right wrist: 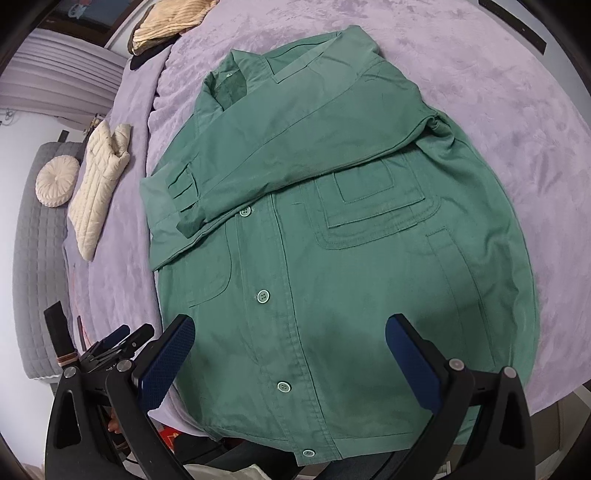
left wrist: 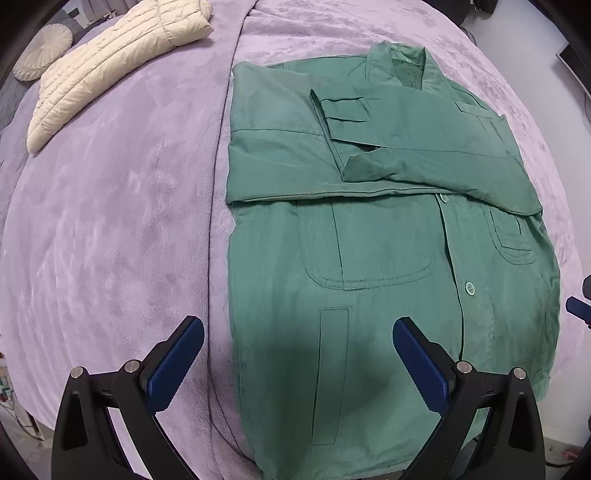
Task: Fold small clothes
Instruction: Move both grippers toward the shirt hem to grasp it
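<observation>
A green button-front shirt point(left wrist: 369, 240) lies flat on the purple blanket point(left wrist: 110, 221), front up, both sleeves folded across its chest. My left gripper point(left wrist: 298, 343) hangs open above the shirt's lower left part, nothing between its blue pads. From the right wrist view the same shirt point(right wrist: 332, 240) fills the middle, its hem toward the camera. Over that lower hem my right gripper point(right wrist: 290, 339) stands wide open, empty, and the left gripper point(right wrist: 122, 341) shows at the lower left beside it.
A cream quilted jacket point(left wrist: 110, 62) lies on the blanket at the far left, with a round cushion point(left wrist: 42, 51) beyond it. A tan garment point(right wrist: 170, 22) sits at the far end. A grey quilted bench point(right wrist: 33, 258) runs along the bed's left side.
</observation>
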`<state>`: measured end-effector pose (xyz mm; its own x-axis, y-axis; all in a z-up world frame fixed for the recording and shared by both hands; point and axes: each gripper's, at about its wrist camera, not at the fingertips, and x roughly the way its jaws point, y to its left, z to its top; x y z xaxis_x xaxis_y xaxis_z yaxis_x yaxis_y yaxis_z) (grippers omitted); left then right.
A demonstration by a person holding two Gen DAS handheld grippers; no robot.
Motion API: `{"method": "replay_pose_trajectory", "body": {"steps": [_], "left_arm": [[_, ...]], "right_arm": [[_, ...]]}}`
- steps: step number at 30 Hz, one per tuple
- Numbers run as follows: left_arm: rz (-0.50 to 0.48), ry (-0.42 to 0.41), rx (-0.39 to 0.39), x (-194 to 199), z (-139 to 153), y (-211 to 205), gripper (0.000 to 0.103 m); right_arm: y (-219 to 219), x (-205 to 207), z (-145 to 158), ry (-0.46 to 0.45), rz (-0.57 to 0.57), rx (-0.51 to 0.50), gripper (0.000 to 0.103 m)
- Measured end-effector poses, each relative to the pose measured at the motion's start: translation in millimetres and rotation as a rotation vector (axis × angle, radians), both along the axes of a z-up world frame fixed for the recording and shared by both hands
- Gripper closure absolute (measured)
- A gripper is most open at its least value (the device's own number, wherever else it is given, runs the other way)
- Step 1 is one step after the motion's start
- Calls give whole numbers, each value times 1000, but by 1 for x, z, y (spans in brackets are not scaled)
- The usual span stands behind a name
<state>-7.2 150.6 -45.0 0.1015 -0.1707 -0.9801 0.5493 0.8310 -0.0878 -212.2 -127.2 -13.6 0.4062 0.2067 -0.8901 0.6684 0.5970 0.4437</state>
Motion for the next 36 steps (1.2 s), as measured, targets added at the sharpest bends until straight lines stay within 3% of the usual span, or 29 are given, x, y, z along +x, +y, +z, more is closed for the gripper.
{"method": "replay_pose_trajectory", "body": {"steps": [10,13,22,28,36], "left_arm": [[91,10,31,-34,-10,9,0],[104,-1,70,-47,-14,9,0],[120,21,89,-82,-34,27,0],[148,101,118,-96,-68,61,0],[175,192,74,-110,-96,71,0]], "right_arm": [[-15,-8,-9,4,84,36,0],[-24,-28,-12,10,84,33,0],[-61,-90,-29,51,36,28,0],[-81,-140,-51,136,-16,5,0],[-68,-170,-97,165,5,158,0]]}}
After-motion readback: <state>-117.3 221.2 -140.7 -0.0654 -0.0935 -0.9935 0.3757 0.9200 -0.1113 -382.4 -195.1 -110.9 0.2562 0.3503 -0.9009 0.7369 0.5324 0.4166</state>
